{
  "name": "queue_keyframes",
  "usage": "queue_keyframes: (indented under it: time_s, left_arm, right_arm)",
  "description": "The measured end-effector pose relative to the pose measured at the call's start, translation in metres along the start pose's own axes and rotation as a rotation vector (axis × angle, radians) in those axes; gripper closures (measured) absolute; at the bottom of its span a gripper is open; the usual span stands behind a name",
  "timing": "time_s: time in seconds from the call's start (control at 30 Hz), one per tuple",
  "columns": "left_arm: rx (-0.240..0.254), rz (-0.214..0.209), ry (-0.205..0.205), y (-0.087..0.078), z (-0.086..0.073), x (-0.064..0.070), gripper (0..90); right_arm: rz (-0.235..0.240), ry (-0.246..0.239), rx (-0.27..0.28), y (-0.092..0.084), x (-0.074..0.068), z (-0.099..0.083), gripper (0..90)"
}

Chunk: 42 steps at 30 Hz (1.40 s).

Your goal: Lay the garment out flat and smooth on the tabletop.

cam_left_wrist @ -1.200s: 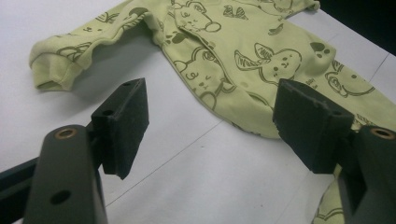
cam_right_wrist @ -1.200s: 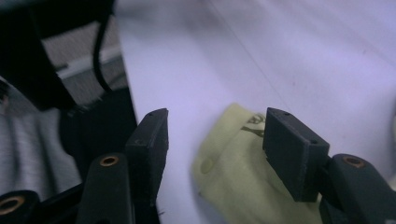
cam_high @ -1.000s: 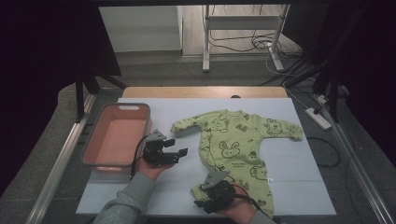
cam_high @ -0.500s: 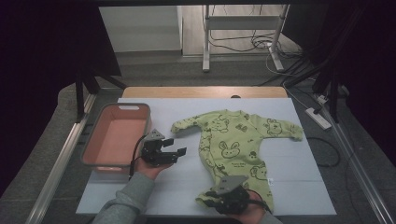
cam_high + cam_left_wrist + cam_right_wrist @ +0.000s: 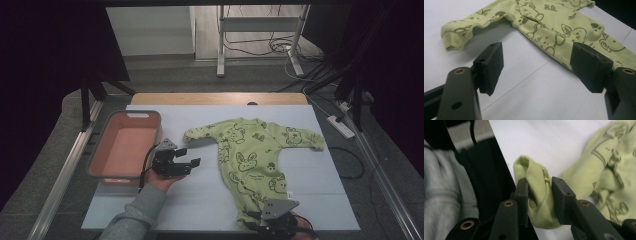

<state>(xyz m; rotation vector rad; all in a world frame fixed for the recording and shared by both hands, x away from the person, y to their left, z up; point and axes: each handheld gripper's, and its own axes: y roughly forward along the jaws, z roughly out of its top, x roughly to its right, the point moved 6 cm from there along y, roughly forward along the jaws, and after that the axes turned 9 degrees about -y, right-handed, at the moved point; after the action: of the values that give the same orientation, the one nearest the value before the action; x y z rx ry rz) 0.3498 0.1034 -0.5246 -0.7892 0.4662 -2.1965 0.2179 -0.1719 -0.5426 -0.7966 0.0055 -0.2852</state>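
Right gripper (image 5: 537,195) has just been closing, now clamped on the leg cuff of the green baby onesie (image 5: 252,160) at the near tabletop (image 5: 200,200) edge. Onesie's long axis runs away from it. Left gripper (image 5: 536,66) gapes empty, nearer the sleeve (image 5: 456,37).

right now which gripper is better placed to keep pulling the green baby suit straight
Right. The right gripper is clamped on a fold of the green baby suit at its bottom end by the near table edge. The left gripper hangs open over bare table, beside the sleeve.
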Motion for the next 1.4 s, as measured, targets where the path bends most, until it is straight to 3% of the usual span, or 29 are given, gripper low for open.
queue_keyframes:
  time_s: [0.3,0.4,0.53,0.63,0.83,1.0,1.3,1.4]
  left_arm:
    - [0.002,0.0,-0.001,-0.001,0.0,0.0,27.4]
    - [0.003,0.0,-0.001,-0.001,0.0,0.0,27.4]
    - [0.0,0.0,0.002,0.0,0.0,0.001,27.4]
    - [0.0,0.0,0.005,0.001,0.0,0.002,27.4]
    - [-0.001,0.002,0.0,0.0,0.0,0.0,27.4]
    - [0.002,0.001,0.002,-0.001,0.0,0.0,27.4]
    - [0.001,0.0,0.006,0.0,0.001,0.001,27.4]
    - [0.0,-0.001,0.006,0.001,0.001,0.001,27.4]
  right_arm:
    - [0.061,-0.053,-0.065,0.005,-0.007,-0.004,50.8]
    - [0.072,-0.046,-0.022,-0.004,-0.006,0.002,48.9]
    - [0.049,-0.018,0.039,-0.007,0.002,0.02,47.5]
    - [0.037,-0.015,0.046,0.003,0.006,0.033,47.5]
    - [0.083,-0.049,0.019,0.035,-0.002,0.054,49.1]
    - [0.084,-0.015,-0.063,0.052,0.001,0.041,49.7]
    - [-0.007,0.071,-0.123,0.035,0.014,0.014,49.7]
    - [-0.012,0.091,-0.137,0.036,0.016,0.013,49.7]
